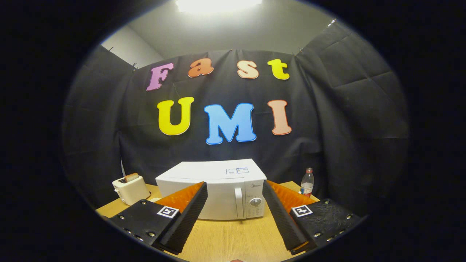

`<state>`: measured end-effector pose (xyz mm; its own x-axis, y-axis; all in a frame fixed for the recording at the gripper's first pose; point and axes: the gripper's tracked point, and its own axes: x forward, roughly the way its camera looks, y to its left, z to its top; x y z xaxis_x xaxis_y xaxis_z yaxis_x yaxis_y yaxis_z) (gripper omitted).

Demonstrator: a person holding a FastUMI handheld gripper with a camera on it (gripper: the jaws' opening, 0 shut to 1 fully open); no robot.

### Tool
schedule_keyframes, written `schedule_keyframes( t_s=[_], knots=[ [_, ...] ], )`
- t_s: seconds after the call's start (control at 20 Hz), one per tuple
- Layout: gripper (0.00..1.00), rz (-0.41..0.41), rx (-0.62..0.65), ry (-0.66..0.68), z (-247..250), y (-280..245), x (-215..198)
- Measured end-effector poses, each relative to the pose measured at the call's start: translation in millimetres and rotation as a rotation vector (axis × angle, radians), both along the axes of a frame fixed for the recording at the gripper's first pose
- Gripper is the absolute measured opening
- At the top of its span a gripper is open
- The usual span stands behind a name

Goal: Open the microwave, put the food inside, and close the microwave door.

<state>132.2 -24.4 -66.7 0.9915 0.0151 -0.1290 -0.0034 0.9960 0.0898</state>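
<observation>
A white microwave (213,189) stands on the wooden table (233,236), beyond my fingers, with its door shut. Its vertical handle (238,202) and a round knob (255,202) are on its right front. My gripper (235,191) is open, held above the table some way in front of the microwave, with nothing between the fingers. The left finger (189,214) hides the microwave's lower left corner. A bit of something pale (154,199) peeks out beside the left finger; I cannot tell what it is.
A white toaster (130,189) with a slice of bread in it stands left of the microwave. A clear bottle (307,182) with a red cap stands to its right near the table's back corner. Black cloth walls close in the booth.
</observation>
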Motion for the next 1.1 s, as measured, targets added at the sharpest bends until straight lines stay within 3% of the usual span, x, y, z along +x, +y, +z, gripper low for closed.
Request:
schedule_keyframes(
  t_s=[0.95, 1.1],
  knots=[
    [0.97, 0.039, -0.028, 0.226, -145, -10, 139],
    [0.83, 0.033, 0.007, 0.284, -168, -10, 151]
  ],
)
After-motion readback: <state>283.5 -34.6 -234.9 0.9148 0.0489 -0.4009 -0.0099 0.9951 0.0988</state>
